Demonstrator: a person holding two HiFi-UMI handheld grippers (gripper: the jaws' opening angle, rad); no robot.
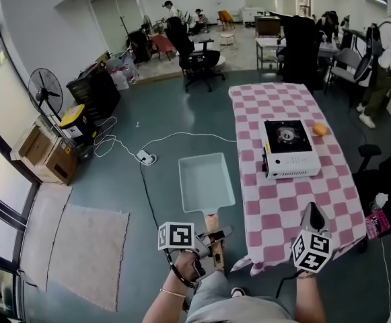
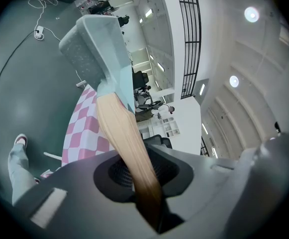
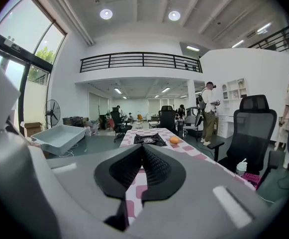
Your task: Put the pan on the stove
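The left gripper (image 1: 217, 237) pinches the light wooden handle (image 1: 212, 222) of the pale blue-grey square pan (image 1: 206, 180). The pan sticks out in front of it, in the air above the floor. The right gripper (image 1: 313, 215) is pressed together, empty. This looks like the carrying step. Next, the pan likely must go forward and right to the white gas stove (image 1: 289, 155) and sit flat on it.

The surface (image 1: 276, 208), draped in a pink-and-white checked cloth (image 1: 268, 103), carried 1 white portable stove (image 1: 288, 149) near its middle, with 1 orange fruit (image 1: 320, 129) just beside it.
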